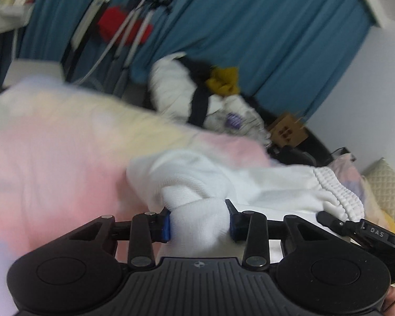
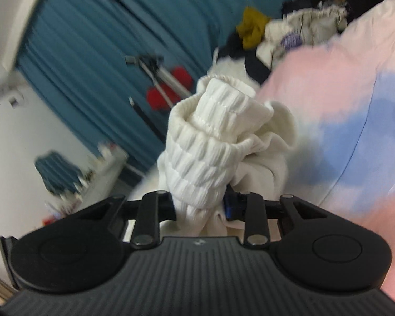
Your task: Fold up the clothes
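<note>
A white garment [image 1: 223,181] with a ribbed elastic waistband [image 1: 337,187] hangs between my two grippers above a pastel pink, yellow and blue bedcover [image 1: 52,158]. My left gripper [image 1: 199,222] is shut on a bunched plain end of the white garment. My right gripper [image 2: 200,206] is shut on the ribbed waistband [image 2: 205,144], which bulges up in front of the camera. The right gripper also shows at the right edge of the left wrist view [image 1: 355,229]. The bedcover fills the right of the right wrist view [image 2: 342,121].
A pile of other clothes [image 1: 197,92], white, black and mustard, lies at the far side of the bed before a blue curtain [image 1: 276,26]. A drying rack with a red item [image 1: 123,23] stands by the curtain. A cardboard box [image 1: 287,129] sits beyond the pile.
</note>
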Available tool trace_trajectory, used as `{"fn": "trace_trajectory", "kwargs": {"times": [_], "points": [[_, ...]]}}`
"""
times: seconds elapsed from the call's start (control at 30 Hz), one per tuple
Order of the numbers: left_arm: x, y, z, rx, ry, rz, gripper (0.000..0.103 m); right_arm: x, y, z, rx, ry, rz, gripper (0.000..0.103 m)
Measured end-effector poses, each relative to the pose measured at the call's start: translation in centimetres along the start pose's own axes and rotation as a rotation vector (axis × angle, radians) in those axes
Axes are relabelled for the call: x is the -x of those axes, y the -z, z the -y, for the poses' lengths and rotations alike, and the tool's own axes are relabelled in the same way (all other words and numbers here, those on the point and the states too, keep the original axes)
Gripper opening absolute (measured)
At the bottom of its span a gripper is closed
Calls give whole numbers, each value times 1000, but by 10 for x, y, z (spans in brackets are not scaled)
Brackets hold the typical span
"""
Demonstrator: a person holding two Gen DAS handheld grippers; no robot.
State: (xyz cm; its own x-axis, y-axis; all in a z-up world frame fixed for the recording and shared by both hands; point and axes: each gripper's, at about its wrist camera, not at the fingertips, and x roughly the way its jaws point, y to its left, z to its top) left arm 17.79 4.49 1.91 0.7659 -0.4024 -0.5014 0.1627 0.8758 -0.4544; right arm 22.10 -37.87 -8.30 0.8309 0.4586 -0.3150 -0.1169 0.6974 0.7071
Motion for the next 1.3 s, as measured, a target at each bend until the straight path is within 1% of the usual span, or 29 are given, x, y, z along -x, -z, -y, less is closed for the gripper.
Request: {"fn": "trace_trajectory", "kwargs": {"times": [0.07, 0.13, 0.2, 0.33, 0.43, 0.5, 0.57, 0.63, 0.73, 0.83, 0.9, 0.97, 1.03, 1.1, 1.13, 1.2, 1.27, 1.3], "points": [[-11, -7, 30, -25, 37, 10, 39, 21, -18, 5, -17, -4, 61, 32], [-32, -13, 60, -47, 73, 13, 39, 40, -36, 14, -22, 17, 126, 32], [-64, -20, 92, -72, 100, 13, 39, 57, -52, 25, -25, 40, 188, 32], [-136, -23, 146, -109, 155, 13, 39, 74, -80, 60, -26, 95, 294, 32], [-185, -18, 171, -138, 195, 5, 39, 79, -86, 95, -22, 137, 365, 32], [-220, -13, 183, -167, 208, -9, 39, 78, -85, 117, 2, 173, 406, 32], [-253, -7, 189, -178, 207, -36, 39, 70, -82, 136, 26, 211, 426, 32], [-281, 0, 188, -188, 200, -55, 39, 57, -79, 157, 3, 233, 421, 32], [-311, 13, 171, -201, 192, -86, 40, 35, -68, 177, -8, 300, 363, 32], [-324, 29, 153, -254, 182, -139, 42, 24, -55, 195, -101, 359, 264, 33], [-327, 43, 144, -294, 150, -177, 44, 18, -45, 201, -153, 404, 189, 35], [-331, 56, 135, -298, 112, -231, 47, 13, -35, 204, -181, 454, 122, 40], [-328, 61, 127, -297, 106, -248, 49, 11, -27, 206, -202, 480, 84, 45], [-323, 64, 124, -302, 100, -255, 53, 13, -19, 202, -203, 495, 70, 48], [-317, 65, 124, -309, 95, -254, 54, 15, -17, 198, -207, 499, 72, 50], [-301, 63, 128, -322, 73, -249, 55, 24, -18, 185, -230, 515, 73, 57], [-278, 59, 134, -355, 52, -233, 55, 39, -18, 170, -235, 550, 95, 59], [-263, 57, 137, -375, 54, -223, 56, 46, -19, 162, -234, 568, 106, 59]]}}
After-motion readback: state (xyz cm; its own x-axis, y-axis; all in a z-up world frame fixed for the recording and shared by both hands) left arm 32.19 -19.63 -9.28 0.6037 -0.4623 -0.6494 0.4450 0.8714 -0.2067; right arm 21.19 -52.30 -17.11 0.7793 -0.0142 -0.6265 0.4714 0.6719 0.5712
